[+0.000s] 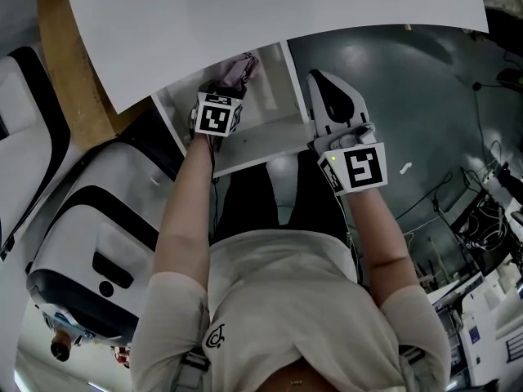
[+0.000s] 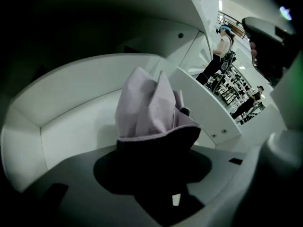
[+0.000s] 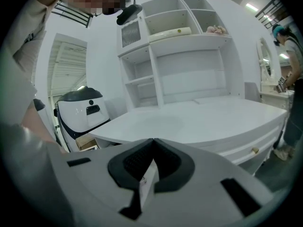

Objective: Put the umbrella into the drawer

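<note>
A folded lilac umbrella [image 1: 238, 69] [image 2: 151, 108] hangs inside the open white drawer [image 1: 263, 140] [image 2: 75, 122] under the desk. My left gripper [image 1: 223, 86] [image 2: 156, 148] points steeply down into the drawer, and its dark jaws are shut on the umbrella's lower end. The umbrella's tip is hidden between the pads. To the right of the drawer's front, my right gripper [image 1: 325, 78] [image 3: 152, 142] hangs over the grey floor. Its jaws meet at the tips with nothing held.
The white desk top [image 1: 245, 15] [image 3: 203, 117] overhangs the drawer, with a white shelf unit [image 3: 180, 56] behind it. A white-and-black machine [image 1: 98, 243] [image 3: 83, 108] stands at the left. Cables and equipment [image 1: 482, 211] lie at the right. A person [image 3: 291, 46] stands at the far right.
</note>
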Motion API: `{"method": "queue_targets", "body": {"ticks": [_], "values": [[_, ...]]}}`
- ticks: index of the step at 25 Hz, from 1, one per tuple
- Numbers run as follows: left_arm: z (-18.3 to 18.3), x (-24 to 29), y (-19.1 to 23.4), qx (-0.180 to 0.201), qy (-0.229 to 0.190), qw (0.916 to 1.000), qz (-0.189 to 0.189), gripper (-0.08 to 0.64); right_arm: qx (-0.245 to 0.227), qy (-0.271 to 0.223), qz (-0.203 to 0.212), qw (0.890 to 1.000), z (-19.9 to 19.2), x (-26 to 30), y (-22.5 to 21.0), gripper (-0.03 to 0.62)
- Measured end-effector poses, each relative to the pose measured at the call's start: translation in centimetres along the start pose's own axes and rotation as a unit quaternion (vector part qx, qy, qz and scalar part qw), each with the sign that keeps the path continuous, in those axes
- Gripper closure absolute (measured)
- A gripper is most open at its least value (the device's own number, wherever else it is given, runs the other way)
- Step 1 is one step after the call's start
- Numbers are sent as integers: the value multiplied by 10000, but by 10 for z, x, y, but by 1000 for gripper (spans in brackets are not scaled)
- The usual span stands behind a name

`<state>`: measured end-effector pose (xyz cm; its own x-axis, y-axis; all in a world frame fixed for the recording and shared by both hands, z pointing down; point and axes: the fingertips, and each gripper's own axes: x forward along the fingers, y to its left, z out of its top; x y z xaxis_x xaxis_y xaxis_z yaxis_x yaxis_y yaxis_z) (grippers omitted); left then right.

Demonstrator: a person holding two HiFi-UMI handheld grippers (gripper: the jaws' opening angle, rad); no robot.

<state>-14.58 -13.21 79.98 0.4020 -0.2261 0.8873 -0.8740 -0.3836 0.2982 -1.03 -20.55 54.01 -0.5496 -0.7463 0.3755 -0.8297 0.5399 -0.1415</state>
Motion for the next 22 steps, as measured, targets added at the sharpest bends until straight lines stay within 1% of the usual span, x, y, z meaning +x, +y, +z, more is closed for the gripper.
{"method": "queue_targets", "body": {"ticks": [3,5,7,9,11,13,16,17,18,20,22], "values": [[-1,2,-2,13,37,10000,-35,300,-44,-117,-49,9999,9,-4,0,586],[1,0,-6,47,77,9999,-120,263,-64,-190,-64,9998,15,-6,0,586],[7,-6,-11,113,-1,9997,-208,217,-73,-228,-68,9997,20,-9,2,586],[13,-17,-16,175,-137,9995,-226,187,-91,-257,-64,9996,25,-13,4,586],[20,-31,-22,183,-294,9991,-225,172,-110,-303,-57,9995,31,-18,7,586],[28,-49,-29,201,-533,9982,-199,170,-132,-371,-39,9992,39,-24,11,586],[43,-85,-39,335,-973,9946,-119,172,-165,-496,28,9986,55,-34,23,586],[47,-98,-43,393,-1079,9933,-105,180,-168,-545,54,9984,61,-38,27,586],[51,-111,-46,440,-1178,9920,-81,214,-177,-596,75,9980,67,-41,31,586],[58,-135,-50,487,-1393,9891,24,316,-220,-708,105,9972,78,-48,38,586],[63,-157,-52,475,-1607,9858,146,401,-256,-827,134,9962,89,-56,45,586]]}}
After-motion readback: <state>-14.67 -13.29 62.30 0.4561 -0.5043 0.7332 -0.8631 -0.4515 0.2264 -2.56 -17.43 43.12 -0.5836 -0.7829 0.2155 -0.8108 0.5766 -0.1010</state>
